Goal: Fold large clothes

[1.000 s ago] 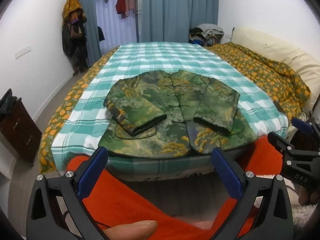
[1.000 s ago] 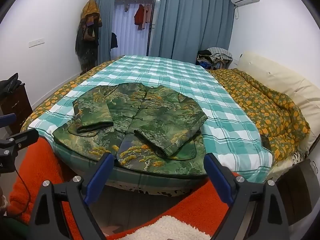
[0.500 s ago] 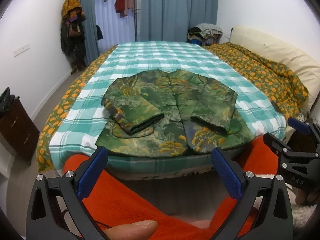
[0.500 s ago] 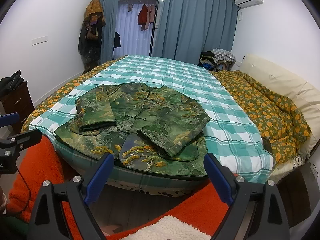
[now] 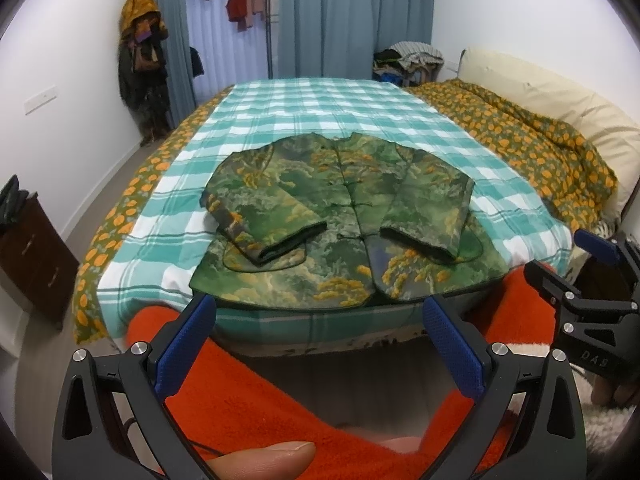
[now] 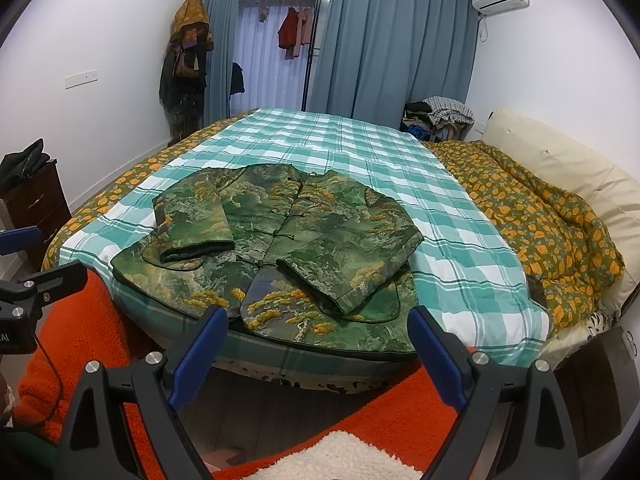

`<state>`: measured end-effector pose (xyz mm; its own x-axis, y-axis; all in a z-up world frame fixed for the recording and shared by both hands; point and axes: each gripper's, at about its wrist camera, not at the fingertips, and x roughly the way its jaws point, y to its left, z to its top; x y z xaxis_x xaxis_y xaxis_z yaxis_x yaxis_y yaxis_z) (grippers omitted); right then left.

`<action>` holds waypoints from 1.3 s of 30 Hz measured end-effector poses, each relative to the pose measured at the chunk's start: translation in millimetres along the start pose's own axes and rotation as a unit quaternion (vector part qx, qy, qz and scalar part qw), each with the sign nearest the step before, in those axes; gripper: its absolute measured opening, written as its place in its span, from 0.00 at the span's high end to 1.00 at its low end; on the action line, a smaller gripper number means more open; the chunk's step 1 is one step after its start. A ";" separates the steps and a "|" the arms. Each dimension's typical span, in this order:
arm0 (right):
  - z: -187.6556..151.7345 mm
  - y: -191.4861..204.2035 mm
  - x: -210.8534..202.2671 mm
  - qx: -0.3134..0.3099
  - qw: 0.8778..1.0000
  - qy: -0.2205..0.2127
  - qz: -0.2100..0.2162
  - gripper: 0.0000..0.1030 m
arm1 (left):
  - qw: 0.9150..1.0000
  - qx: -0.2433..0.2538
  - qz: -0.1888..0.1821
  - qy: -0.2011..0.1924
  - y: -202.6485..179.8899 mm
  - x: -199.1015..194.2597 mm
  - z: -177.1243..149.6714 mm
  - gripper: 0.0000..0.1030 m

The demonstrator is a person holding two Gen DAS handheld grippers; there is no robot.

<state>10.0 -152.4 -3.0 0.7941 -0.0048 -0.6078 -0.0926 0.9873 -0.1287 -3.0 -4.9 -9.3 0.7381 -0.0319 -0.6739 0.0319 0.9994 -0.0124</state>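
Blue curtains (image 6: 384,40) back a bed (image 5: 360,104) where a green patterned jacket (image 5: 344,216), both sleeves folded across its front, lies at the near edge. Left hand-held gripper (image 5: 320,336) and right hand-held gripper (image 6: 318,344) hover spread wide, holding nothing.

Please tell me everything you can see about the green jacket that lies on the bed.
The jacket is thick, maybe padded, printed in green with yellow-orange patches like a landscape, and edged with dark piping. It lies flat, front up, on the checked blanket near the foot of the bed, hem toward the cameras. Small knot buttons close the front. Both sleeves are folded in across the chest. Two rounded pockets sit low. Neither gripper touches it.
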 end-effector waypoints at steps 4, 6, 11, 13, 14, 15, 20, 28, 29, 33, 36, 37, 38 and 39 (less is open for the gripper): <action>0.1 0.0 0.1 0.000 1.000 0.000 0.000 0.09 | 1.000 0.000 0.000 0.000 0.4 0.0 -0.4 0.00; 0.1 0.2 0.1 0.000 1.000 0.000 0.000 0.09 | 1.000 -0.001 0.001 0.000 0.5 0.1 -0.5 0.00; -0.3 0.4 0.1 -0.001 1.000 0.001 0.000 0.09 | 1.000 0.000 0.001 0.001 0.3 0.8 -3.2 0.00; -0.5 0.4 0.0 -0.001 1.000 0.001 0.000 0.09 | 1.000 0.001 0.002 0.003 0.6 1.5 -5.0 0.00; -0.5 0.4 0.0 -0.001 1.000 0.001 0.000 0.09 | 1.000 0.001 0.002 0.004 0.6 2.2 -5.4 0.00; -0.8 0.7 1.4 -0.001 1.000 0.001 0.001 0.09 | 1.000 0.002 0.003 0.005 0.8 2.4 -6.3 0.00; -1.3 1.0 1.8 -0.001 1.000 0.001 0.001 0.09 | 1.000 0.003 0.004 0.008 0.8 2.5 -6.1 0.00; -2.2 2.1 2.5 -0.002 1.000 0.002 0.001 0.09 | 1.000 0.002 0.005 0.009 0.9 2.9 -4.9 0.00; -2.3 2.1 2.5 -0.002 1.000 0.002 0.001 0.09 | 1.000 0.002 0.005 0.009 1.0 2.9 -4.8 0.00; -2.1 1.8 2.9 -0.002 1.000 0.002 0.001 0.09 | 1.000 0.002 0.005 0.010 1.1 3.0 -4.6 0.00; -2.0 1.9 2.8 -0.001 1.000 0.003 0.001 0.09 | 1.000 0.002 0.005 0.011 1.4 2.7 -5.2 0.00; -2.0 2.0 2.8 -0.001 1.000 0.003 0.001 0.09 | 1.000 0.002 0.005 0.012 2.0 2.8 -5.0 0.00; -2.1 2.0 2.8 -0.001 1.000 0.003 0.001 0.09 | 1.000 0.001 0.006 0.012 2.7 2.3 -5.7 0.00; -2.0 2.0 2.8 -0.002 1.000 0.003 0.001 0.09 | 1.000 0.001 0.006 0.012 3.0 2.0 -6.0 0.00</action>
<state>10.9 -150.8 -6.5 0.7906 -0.0039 -0.6124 -0.0959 0.9869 -0.1300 -5.5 -1.9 -15.1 0.7219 -0.0198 -0.6917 0.0251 0.9997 -0.0024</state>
